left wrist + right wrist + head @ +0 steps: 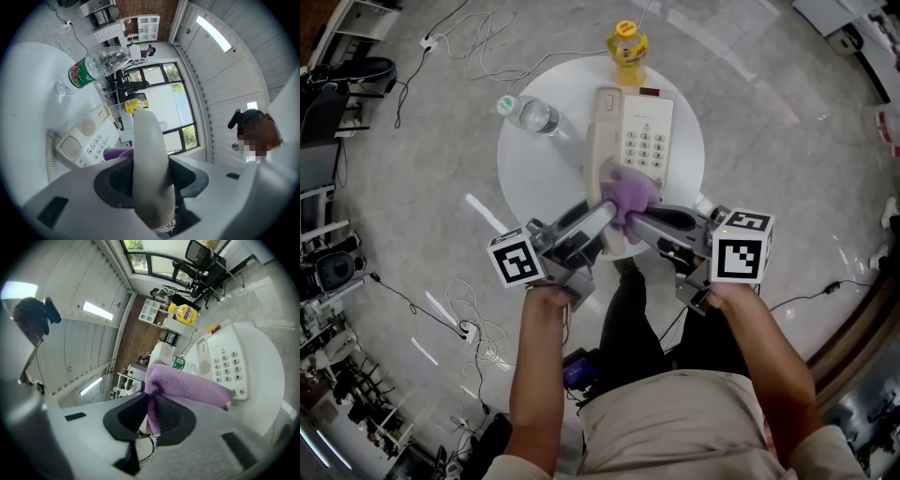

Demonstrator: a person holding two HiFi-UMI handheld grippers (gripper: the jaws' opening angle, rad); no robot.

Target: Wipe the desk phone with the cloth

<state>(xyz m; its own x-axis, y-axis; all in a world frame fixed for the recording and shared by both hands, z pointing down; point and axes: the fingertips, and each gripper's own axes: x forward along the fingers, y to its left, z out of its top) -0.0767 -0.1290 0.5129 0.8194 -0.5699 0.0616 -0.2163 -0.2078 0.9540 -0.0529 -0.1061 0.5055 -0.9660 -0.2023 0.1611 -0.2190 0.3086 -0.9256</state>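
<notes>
Round white table [544,178] with a cream push-button desk phone [649,131] at its centre. The left gripper [602,210] is clamped on the lower end of the cream plastic handset [605,131], jaws held fairly wide by its body. The handset is raised along the phone's left side, and the left gripper view shows the cradle bare. The right gripper [634,221] has its jaws nearly together, pinching a purple fuzzy cloth [630,190]. The cloth rests bunched on the near end of the phone, just below the keypad and right beside the handset. A clear plastic water bottle with a green label [530,113] lies left of the phone. A yellow bottle [627,42] stands at the far table edge.
</notes>
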